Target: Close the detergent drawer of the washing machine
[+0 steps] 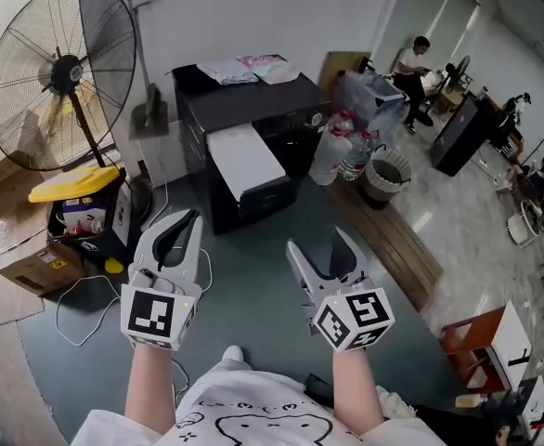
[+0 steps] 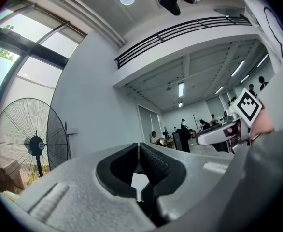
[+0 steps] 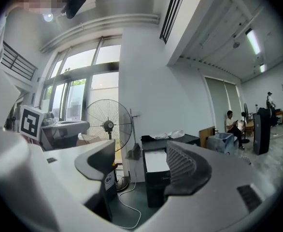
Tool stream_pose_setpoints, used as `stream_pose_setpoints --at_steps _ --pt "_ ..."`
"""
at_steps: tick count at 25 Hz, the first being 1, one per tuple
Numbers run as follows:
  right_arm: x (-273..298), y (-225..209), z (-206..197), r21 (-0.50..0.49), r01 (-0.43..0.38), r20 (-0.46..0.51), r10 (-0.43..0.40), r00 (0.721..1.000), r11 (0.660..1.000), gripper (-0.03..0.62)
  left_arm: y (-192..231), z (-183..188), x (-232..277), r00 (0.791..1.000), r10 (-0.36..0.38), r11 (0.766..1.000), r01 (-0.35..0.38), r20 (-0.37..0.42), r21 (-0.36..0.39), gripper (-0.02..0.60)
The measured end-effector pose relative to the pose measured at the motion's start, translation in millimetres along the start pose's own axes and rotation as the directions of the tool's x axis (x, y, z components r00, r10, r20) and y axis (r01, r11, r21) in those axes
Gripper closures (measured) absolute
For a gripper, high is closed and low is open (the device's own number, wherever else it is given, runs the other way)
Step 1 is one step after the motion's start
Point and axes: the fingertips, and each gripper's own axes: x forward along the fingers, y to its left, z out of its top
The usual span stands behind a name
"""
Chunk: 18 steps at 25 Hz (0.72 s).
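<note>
A black washing machine point(image 1: 253, 110) stands against the far wall, with its white detergent drawer point(image 1: 244, 159) pulled out toward me. Both grippers hover level over the floor, well short of it. My left gripper point(image 1: 188, 216) points toward the machine's left side, and its jaws meet at the tips with nothing between them point(image 2: 138, 146). My right gripper point(image 1: 318, 242) is open and empty. In the right gripper view the machine point(image 3: 156, 187) and its drawer point(image 3: 157, 161) show between the spread jaws point(image 3: 141, 151).
A large standing fan point(image 1: 54, 72) and a yellow-lidded box point(image 1: 77, 186) stand left of the machine, with a cable point(image 1: 77, 295) on the floor. Bags point(image 1: 346, 147) and a bin point(image 1: 386, 173) sit to its right. Clothes point(image 1: 249, 68) lie on top. A person point(image 1: 411, 63) sits far off.
</note>
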Motion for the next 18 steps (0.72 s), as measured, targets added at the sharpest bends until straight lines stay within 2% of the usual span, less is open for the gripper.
stream_pose_setpoints --at_steps 10,15,18 --pt "78.8 -31.0 -47.2 0.105 0.016 -0.073 -0.009 0.997 0.994 0.278 37.2 -54.0 59.5 0.998 -0.03 0.997 0.026 -0.047 -0.07 0.566" --pt "105.2 -48.5 -79.7 0.152 0.005 -0.109 0.012 0.994 0.988 0.278 43.1 -79.3 82.8 0.997 -0.039 0.996 0.034 -0.068 -0.084 0.566" --pt "124.3 -59.7 -105.9 0.213 -0.007 -0.142 0.038 0.989 0.977 0.278 44.7 -94.5 96.9 0.995 -0.041 0.994 0.031 -0.094 -0.102 0.566"
